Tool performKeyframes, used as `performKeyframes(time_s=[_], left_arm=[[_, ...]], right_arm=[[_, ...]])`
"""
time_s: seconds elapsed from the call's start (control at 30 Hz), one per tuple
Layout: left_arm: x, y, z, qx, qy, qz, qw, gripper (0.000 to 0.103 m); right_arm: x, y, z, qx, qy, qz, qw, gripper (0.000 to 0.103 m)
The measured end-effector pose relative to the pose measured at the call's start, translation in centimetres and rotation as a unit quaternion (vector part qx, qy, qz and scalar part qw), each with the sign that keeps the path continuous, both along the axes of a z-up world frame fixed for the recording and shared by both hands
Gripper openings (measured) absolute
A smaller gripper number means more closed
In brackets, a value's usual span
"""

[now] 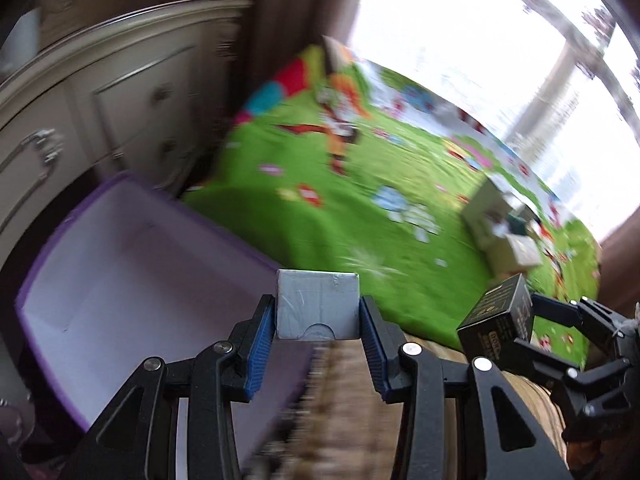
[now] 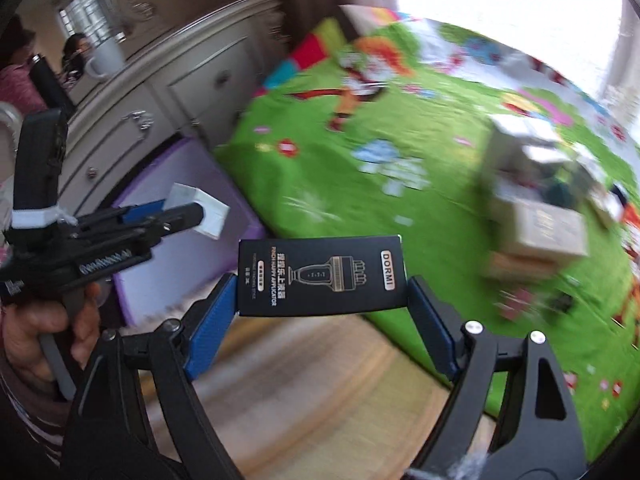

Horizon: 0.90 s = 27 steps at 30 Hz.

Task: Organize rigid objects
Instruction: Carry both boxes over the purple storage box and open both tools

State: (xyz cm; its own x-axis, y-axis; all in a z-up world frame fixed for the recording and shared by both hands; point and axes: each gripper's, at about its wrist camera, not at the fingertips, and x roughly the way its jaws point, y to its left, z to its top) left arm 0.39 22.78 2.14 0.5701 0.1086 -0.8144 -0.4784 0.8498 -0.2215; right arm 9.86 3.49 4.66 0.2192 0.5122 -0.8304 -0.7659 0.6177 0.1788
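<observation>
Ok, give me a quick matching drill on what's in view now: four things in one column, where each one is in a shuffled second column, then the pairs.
Things:
1. grey box
2. black box
3. purple bin
4. pile of boxes

Places:
A. on the green play mat
B. clamped in the right gripper
C. on the floor beside the white dresser
D. clamped in the left gripper

Pairs: 1-D, 2-B, 3-C, 4-A

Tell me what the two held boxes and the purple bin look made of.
Grey box: likely matte cardboard, with a thumb-notch flap. Black box: smooth printed card, probably, with sharp folded edges and gold lettering. Purple bin: seemingly fabric-covered board, with soft matte walls.
</observation>
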Motion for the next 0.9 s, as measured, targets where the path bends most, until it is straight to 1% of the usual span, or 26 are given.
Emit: performKeyframes(time_s=[0.13,0.23,0.43,0.5,0.57,0.63,0.7,0.8,0.9], left_arm=[[-2.0,2.9,-0.4,0.010,0.005,0.043,0.9990,0.043],[-3.5,5.1,-0.9,0.009,0.008,0.074,0.9972,0.043],[-5.3,7.5,-1.9,0.005,0.022,0.113,0.9933,0.044],[-5.6,7.9,-2.3,0.001,0.027,0.118,0.9926,0.045],[-5.9,7.9,-2.4,-0.003,0.029,0.119,0.9925,0.051],[-5.9,7.9,-2.6,-0.004,0.031,0.122,0.9920,0.056],[-5.7,7.6,-2.5,-0.008,0.028,0.116,0.9928,0.057],[-5.2,6.9,-2.2,-0.010,0.023,0.102,0.9945,0.058],[-4.4,5.9,-1.9,-0.016,0.013,0.080,0.9966,0.058]], right_arm=[[-1.6,5.4,-1.1,-0.007,0.009,0.039,0.999,0.086],[-2.8,8.8,-2.1,-0.013,0.016,0.062,0.998,0.086],[-4.8,13.1,-4.0,-0.022,0.015,0.100,0.995,0.087],[-5.2,13.8,-4.5,-0.028,0.022,0.110,0.993,0.087],[-5.5,14.2,-4.8,-0.030,0.025,0.117,0.992,0.088],[-5.6,14.4,-5.0,-0.027,0.028,0.123,0.992,0.093],[-5.7,14.1,-4.9,-0.022,0.028,0.124,0.992,0.094],[-5.3,13.1,-4.3,-0.018,0.017,0.111,0.993,0.094],[-4.8,11.1,-3.6,-0.017,-0.008,0.089,0.996,0.094]])
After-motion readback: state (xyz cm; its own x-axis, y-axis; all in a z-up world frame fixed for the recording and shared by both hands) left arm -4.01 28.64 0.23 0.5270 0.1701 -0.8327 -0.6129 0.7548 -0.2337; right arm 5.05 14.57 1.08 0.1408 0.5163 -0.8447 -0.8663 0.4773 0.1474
